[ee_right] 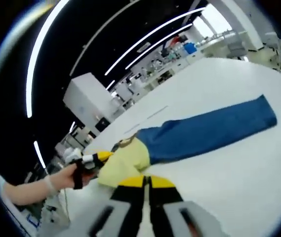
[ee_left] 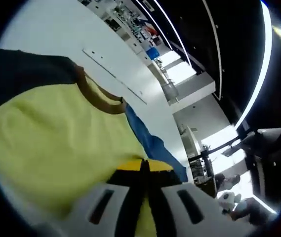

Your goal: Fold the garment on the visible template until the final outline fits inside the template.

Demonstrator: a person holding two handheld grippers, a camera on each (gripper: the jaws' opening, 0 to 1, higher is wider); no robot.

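The yellow top with blue sleeve (ee_right: 207,131) is soft, light and floppy, draped across the white table (ee_right: 259,187). Both the left gripper (ee_left: 145,165) and right gripper (ee_right: 145,180) are clamped on yellow fabric. I'd grab hems or corners.

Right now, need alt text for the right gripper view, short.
A yellow garment with a long blue sleeve lies on a white table, pinched at its near edge by the closed right gripper. A hand holds the left gripper on its far end.
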